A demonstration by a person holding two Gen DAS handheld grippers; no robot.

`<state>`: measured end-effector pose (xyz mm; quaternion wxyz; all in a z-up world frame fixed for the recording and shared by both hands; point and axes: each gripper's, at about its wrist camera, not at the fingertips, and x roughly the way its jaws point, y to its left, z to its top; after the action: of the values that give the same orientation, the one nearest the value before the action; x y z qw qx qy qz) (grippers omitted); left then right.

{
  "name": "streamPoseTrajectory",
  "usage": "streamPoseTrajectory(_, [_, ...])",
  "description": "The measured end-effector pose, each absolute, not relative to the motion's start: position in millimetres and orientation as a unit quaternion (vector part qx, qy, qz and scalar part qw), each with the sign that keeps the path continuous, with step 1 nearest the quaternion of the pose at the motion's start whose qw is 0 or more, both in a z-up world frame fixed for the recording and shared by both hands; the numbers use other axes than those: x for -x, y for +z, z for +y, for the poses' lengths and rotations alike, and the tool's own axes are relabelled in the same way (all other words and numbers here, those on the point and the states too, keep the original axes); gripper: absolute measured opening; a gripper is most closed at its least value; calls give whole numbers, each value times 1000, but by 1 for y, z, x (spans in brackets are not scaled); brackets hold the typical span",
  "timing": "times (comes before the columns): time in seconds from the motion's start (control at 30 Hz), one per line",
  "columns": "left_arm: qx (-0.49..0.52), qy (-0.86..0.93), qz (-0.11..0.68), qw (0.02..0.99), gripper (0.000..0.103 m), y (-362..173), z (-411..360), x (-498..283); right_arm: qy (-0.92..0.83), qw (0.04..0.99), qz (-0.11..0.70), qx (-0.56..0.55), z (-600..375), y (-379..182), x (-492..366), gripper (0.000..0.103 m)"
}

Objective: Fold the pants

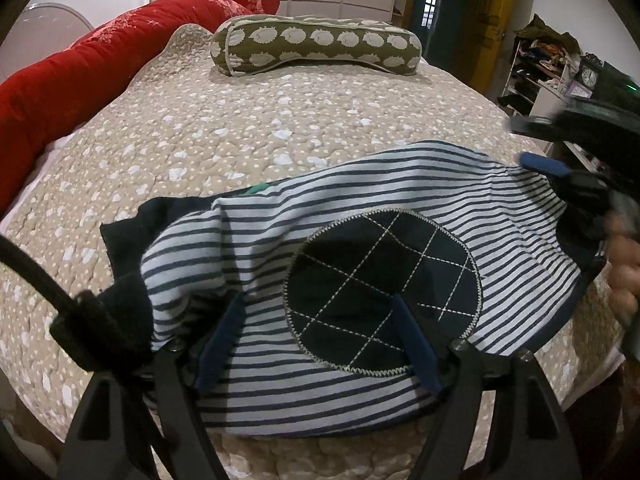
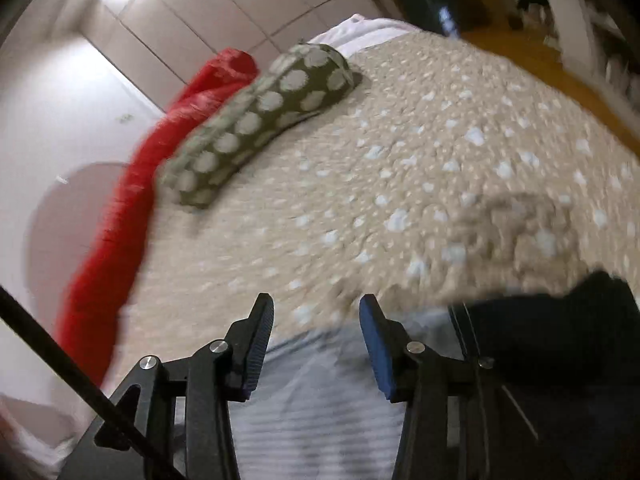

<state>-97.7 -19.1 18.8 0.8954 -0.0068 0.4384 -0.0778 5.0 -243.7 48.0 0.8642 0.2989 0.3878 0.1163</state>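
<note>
The striped navy-and-white pants (image 1: 248,264) lie bunched on the beige quilted bed (image 1: 240,128), with a round dark knee patch (image 1: 380,292) facing up. My left gripper (image 1: 320,304) is open, its blue-padded fingers (image 1: 218,344) resting over the fabric either side of the patch's lower edge. My right gripper (image 1: 560,148) shows at the right edge of the left wrist view, above the pants' right end. In the blurred right wrist view it (image 2: 316,308) is open and empty, with the striped fabric (image 2: 320,400) below it.
An olive pillow with white prints (image 1: 316,44) lies at the bed's far end, beside a red quilt (image 1: 100,60) along the left side. Shelves with clutter and a clock (image 1: 588,76) stand at the right. The bed's near edge is just below the pants.
</note>
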Motion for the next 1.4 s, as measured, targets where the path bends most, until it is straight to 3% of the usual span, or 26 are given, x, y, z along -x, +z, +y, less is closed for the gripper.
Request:
streamPoseTrajectory(0.3, [2, -75, 442, 894, 78, 19, -21, 97, 122, 896, 386, -184, -269, 12, 109, 46])
streamPoseTrajectory(0.47, [-1, -69, 449, 891, 79, 21, -23, 95, 99, 898, 369, -221, -306, 16, 135, 46])
streamPoseTrajectory(0.53, [6, -69, 457, 887, 78, 25, -20, 96, 40, 903, 365, -223, -316, 21, 135, 65])
streamPoseTrajectory(0.57, [11, -70, 460, 885, 78, 28, -18, 97, 18, 906, 359, -224, -322, 22, 138, 68])
streamPoseTrajectory(0.8, [72, -43, 426, 901, 78, 68, 28, 110, -7, 904, 327, -276, -355, 30, 164, 68])
streamPoseTrajectory(1.07, [189, 3, 448, 874, 78, 50, 97, 108, 13, 918, 316, -238, -328, 51, 170, 69])
streamPoseTrajectory(1.4, [238, -47, 457, 856, 82, 24, 93, 75, 115, 914, 361, -146, -232, 53, 148, 70])
